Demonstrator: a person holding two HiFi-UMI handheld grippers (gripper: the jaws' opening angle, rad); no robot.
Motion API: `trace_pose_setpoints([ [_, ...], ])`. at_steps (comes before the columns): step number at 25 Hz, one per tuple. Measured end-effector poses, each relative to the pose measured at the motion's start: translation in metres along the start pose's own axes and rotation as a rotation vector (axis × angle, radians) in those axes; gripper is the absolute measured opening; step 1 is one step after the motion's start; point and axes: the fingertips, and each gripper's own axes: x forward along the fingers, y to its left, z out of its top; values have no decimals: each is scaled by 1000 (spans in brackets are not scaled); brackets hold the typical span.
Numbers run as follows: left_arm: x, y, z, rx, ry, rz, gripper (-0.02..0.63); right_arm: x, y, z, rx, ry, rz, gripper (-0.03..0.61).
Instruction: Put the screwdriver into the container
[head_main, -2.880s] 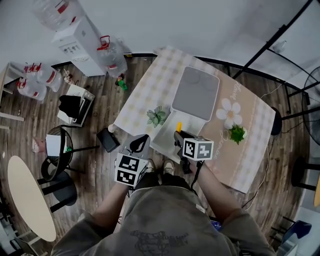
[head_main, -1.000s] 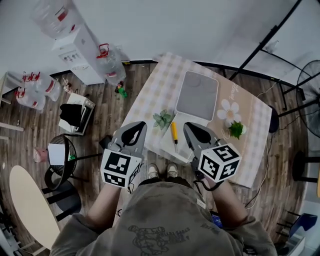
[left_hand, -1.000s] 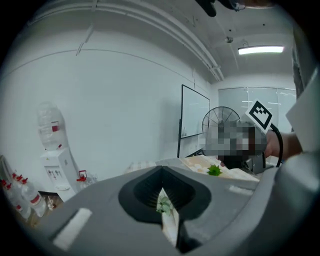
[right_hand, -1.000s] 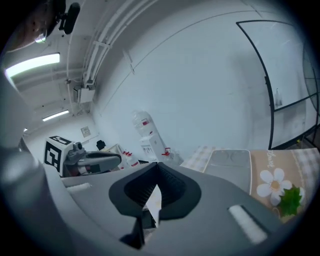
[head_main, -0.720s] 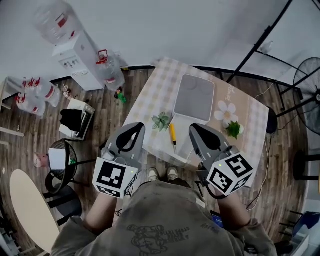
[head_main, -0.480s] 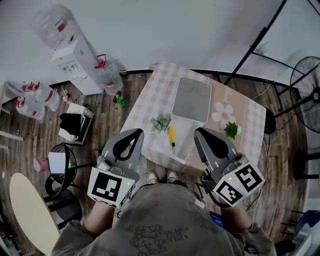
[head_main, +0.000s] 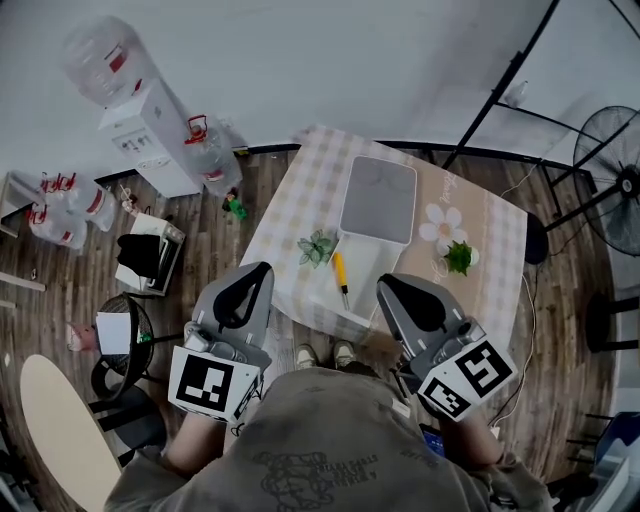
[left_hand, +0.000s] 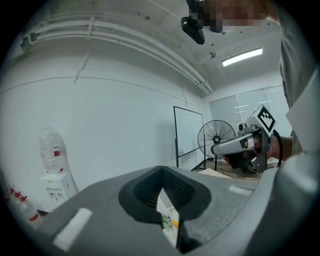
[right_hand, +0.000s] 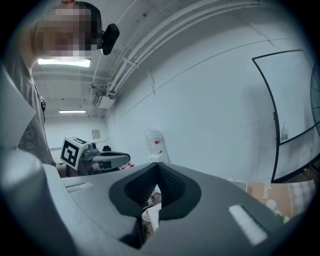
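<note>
The screwdriver (head_main: 340, 274), with a yellow handle, lies in the white container (head_main: 362, 286) near the front edge of the checked table (head_main: 300, 190). Both grippers are held up close to the head camera, on the person's side of the table and apart from the container. In the head view my left gripper (head_main: 259, 269) is at the left and my right gripper (head_main: 384, 286) at the right. In the left gripper view the left gripper (left_hand: 161, 172) has its jaws together with nothing held. The right gripper (right_hand: 157, 168) looks the same in its own view.
A grey tray (head_main: 378, 198) lies beyond the container. Two small plants (head_main: 316, 247) (head_main: 458, 257) stand on the table. A water dispenser (head_main: 148, 125) and bottles stand at the left, a fan (head_main: 612, 150) at the right, a wire chair (head_main: 120, 330) below left.
The right gripper, earlier over the container with the screwdriver, has left it lying there. Both grippers have drawn back toward the person and risen toward the camera.
</note>
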Motion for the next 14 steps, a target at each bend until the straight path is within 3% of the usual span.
trace_pose_setpoints([
  [14, 5, -16, -6, -11, 10, -39, 0, -9, -19, -3, 12, -9, -59, 26],
])
